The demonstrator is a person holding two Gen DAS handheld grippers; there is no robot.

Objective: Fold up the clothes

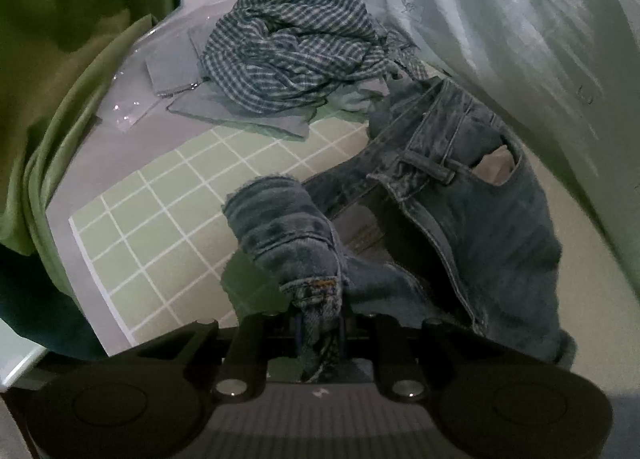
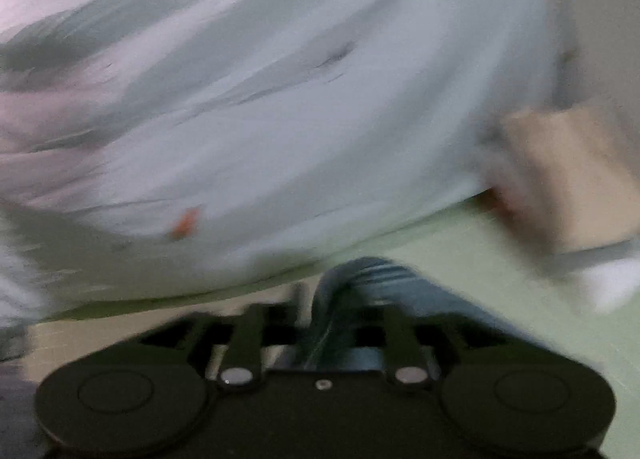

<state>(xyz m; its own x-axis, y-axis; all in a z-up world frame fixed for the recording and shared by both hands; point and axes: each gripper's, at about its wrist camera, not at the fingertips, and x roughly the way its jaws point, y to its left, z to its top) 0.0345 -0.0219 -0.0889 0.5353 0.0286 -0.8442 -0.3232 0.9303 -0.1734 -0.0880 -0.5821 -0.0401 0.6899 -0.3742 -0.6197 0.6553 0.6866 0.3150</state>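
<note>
A pair of blue jeans (image 1: pixel 460 195) hangs bunched above the green grid mat (image 1: pixel 160 227), waistband and belt loops showing. My left gripper (image 1: pixel 320 323) is shut on a denim edge, which bulges up in front of the jaws. In the blurred right wrist view my right gripper (image 2: pixel 340 311) is shut on another fold of the jeans (image 2: pixel 380 283). The fingertips of both grippers are hidden by cloth.
A checked blue-white cloth (image 1: pixel 296 43) lies crumpled on folded grey pieces (image 1: pixel 176 67) at the mat's far end. Green fabric (image 1: pixel 60 79) hangs at the left. A pale sheet with small orange carrot prints (image 2: pixel 260 99) fills the right. A tan box (image 2: pixel 568 175) stands at the right.
</note>
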